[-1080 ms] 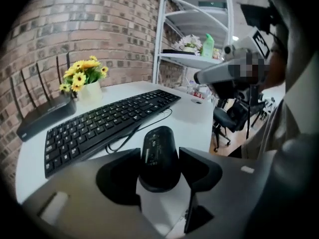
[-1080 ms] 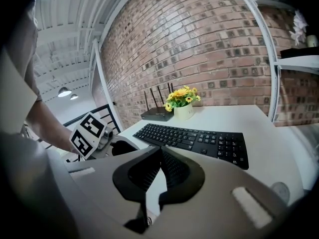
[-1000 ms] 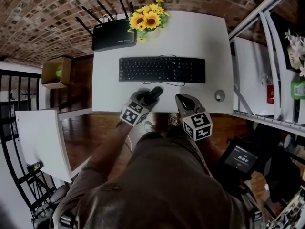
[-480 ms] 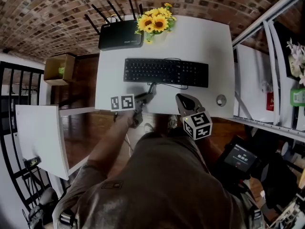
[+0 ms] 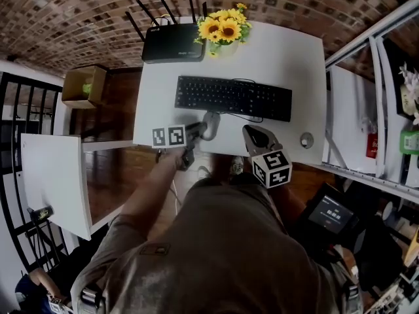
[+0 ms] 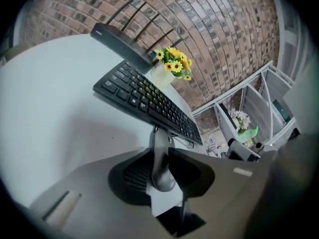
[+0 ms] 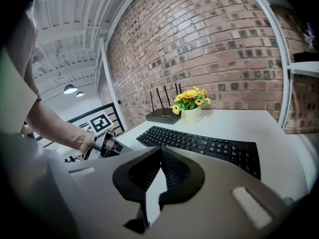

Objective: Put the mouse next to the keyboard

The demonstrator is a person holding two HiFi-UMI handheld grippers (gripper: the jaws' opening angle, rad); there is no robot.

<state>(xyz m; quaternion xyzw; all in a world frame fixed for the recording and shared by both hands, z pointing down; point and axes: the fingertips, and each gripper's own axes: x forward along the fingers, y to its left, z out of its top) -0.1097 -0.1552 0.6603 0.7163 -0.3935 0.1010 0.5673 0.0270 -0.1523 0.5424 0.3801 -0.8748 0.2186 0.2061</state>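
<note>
A grey mouse (image 5: 211, 124) lies on the white table (image 5: 288, 51) just in front of the black keyboard (image 5: 232, 98), its cable running up to the keyboard. My left gripper (image 5: 204, 129) reaches it from the left, lying on its side. In the left gripper view the mouse (image 6: 162, 163) stands between the closing jaws of the left gripper (image 6: 162, 158), and both pads touch its sides. The keyboard (image 6: 144, 101) lies right beyond. My right gripper (image 5: 252, 135) hovers at the table's near edge, shut and empty; in its own view the right gripper (image 7: 159, 176) faces the keyboard (image 7: 199, 143).
A black router (image 5: 173, 43) and a pot of sunflowers (image 5: 224, 30) stand at the table's far edge. A small round object (image 5: 306, 139) sits at the near right corner. White shelving (image 5: 353, 110) stands to the right, a cardboard box (image 5: 84, 87) on the floor at left.
My left gripper has rolled onto its side and its jaws have closed in round the mouse. The right gripper has stayed where it was.
</note>
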